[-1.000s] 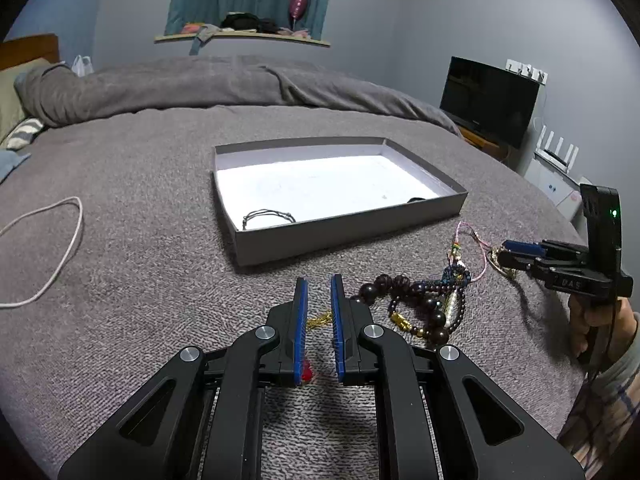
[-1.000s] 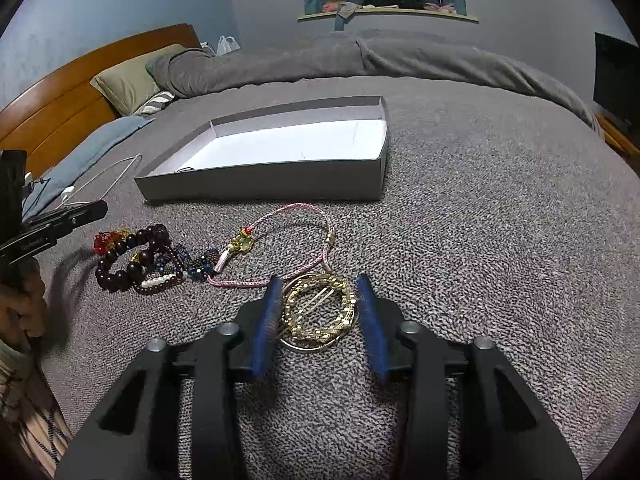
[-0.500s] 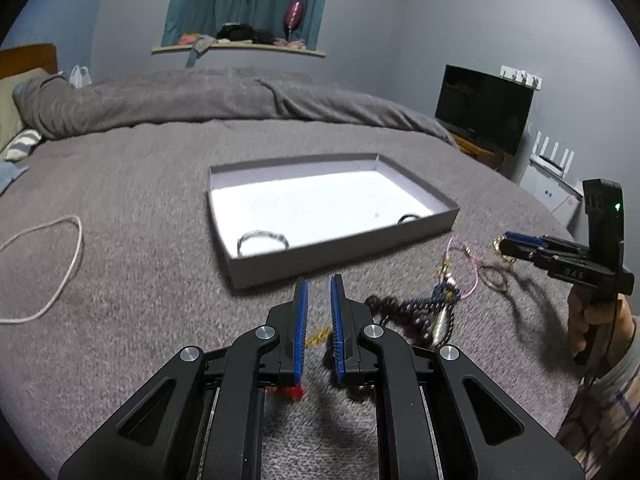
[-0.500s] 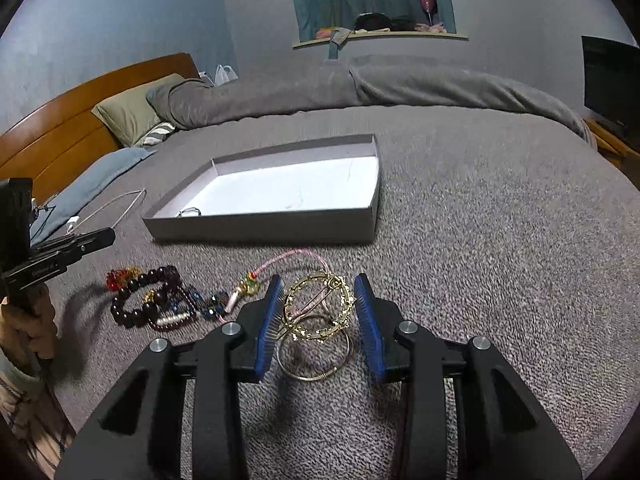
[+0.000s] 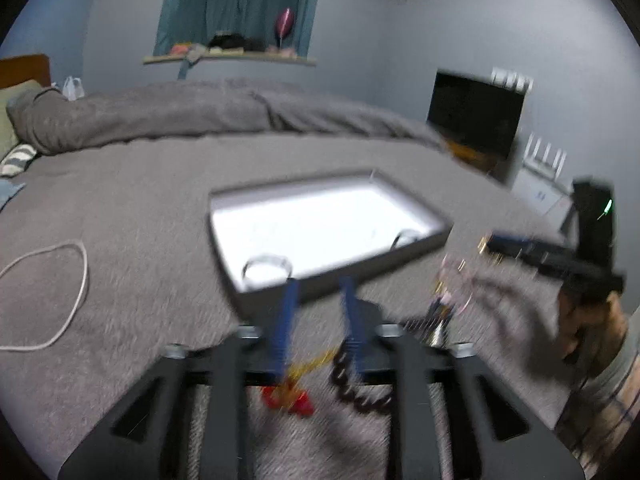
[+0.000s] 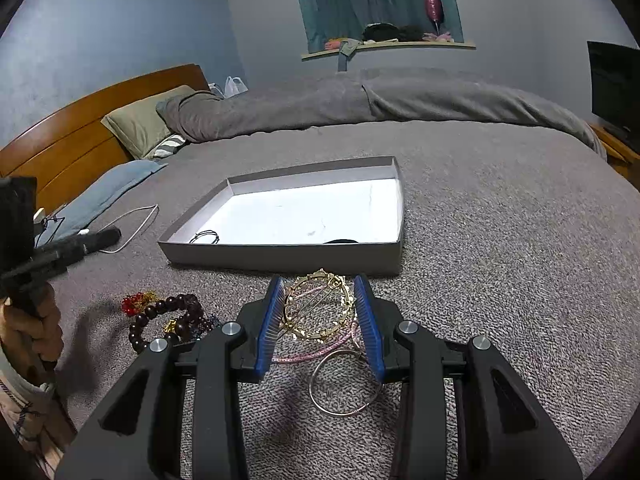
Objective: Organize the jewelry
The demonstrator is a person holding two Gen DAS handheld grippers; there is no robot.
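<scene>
A shallow grey box (image 6: 288,258) with a white floor lies on the grey bed; it also shows in the left wrist view (image 5: 400,254), blurred. It holds a thin bracelet (image 6: 205,237) and a dark item (image 6: 340,241). My right gripper (image 6: 320,286) is shut on an ornate gold bracelet (image 6: 320,308), lifted above a plain hoop (image 6: 344,384) and pink cord (image 6: 316,354). My left gripper (image 5: 318,286) is open, its fingers (image 5: 289,320) over a dark bead bracelet (image 5: 352,384) with red tassel (image 5: 286,398). The bead bracelet (image 6: 168,318) lies left of the right gripper.
A white cable loop (image 5: 52,292) lies on the blanket at the left. Pillows and a wooden headboard (image 6: 80,120) are at the far left. A television (image 5: 476,112) stands beyond the bed's right edge. A rumpled duvet (image 6: 360,100) lies behind the box.
My right gripper has closed on the gold bracelet and lifted it off the bed. My left gripper has opened wider and risen; its view is now blurred.
</scene>
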